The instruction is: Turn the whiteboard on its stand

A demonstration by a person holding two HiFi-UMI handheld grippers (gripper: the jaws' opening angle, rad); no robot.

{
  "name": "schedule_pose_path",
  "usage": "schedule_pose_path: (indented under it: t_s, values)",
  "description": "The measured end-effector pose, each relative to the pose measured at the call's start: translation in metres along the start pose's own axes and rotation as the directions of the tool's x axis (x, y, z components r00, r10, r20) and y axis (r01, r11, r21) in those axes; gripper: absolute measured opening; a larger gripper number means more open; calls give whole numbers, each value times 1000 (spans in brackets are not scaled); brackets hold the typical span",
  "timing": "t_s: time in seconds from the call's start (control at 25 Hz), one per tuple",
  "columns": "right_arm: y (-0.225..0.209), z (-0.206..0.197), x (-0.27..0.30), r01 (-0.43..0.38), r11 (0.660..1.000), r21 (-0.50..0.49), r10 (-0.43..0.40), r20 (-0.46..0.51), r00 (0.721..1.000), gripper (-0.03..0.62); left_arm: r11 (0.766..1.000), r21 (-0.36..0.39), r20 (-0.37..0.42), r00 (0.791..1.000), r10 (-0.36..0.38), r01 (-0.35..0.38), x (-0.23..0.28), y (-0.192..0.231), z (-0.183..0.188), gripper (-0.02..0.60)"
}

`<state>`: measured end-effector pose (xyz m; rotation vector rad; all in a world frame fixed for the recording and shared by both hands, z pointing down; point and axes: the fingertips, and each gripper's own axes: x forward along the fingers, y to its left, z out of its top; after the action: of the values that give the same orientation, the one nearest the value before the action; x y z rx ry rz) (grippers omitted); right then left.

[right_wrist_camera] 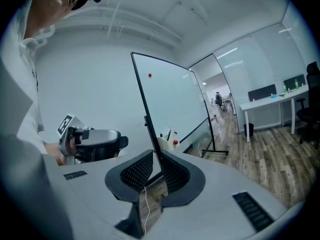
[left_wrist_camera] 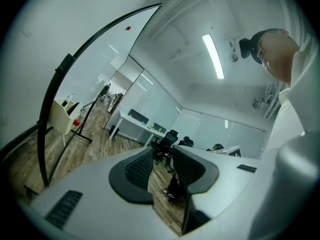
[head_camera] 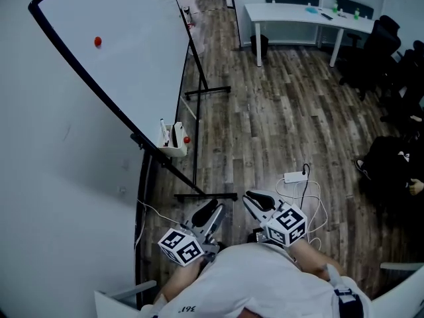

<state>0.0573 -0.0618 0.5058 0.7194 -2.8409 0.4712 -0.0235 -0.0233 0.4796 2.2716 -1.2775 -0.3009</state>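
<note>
Plank flooring is running through an office, with a white desk far ahead and black chairs lining the right gripper's side. The whiteboard is standing ahead-left of both grippers, presenting its near edge to them. Its length is running away from them and its face is looking onto open floor. The left gripper and the right are both hanging released, jaws apart, gripping nothing.

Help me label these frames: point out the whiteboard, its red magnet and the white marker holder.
whiteboard [head_camera: 126,65], head view, bare white face.
red magnet [head_camera: 98,42], head view, its centre.
white marker holder [head_camera: 176,151], head view, its front wall.
</note>
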Motion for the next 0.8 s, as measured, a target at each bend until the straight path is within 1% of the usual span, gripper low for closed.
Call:
schedule_pose_path:
  t_s: [0.24, 0.44, 0.68, 0.8]
  values:
    - [3, -2, 0, -26, 1000, -8, 26, -21, 999, 72, 999, -2, 23, 999, 34, -34, -11, 4, -4, 130]
    - [11, -4, 12, -39, 999, -24, 38, -34, 999, 71, 997, -20, 34, 997, 69, -69, -24, 15, -2, 130]
    - [27, 6, 24, -19, 1000, -24, 18, -7, 1000, 64, 999, 16, 17, 999, 45, -45, -39, 29, 10, 130]
    - [31, 6, 32, 6, 1000, -23, -6, -2, 1000, 59, 999, 16, 6, 999, 32, -33, -45, 38, 13, 130]
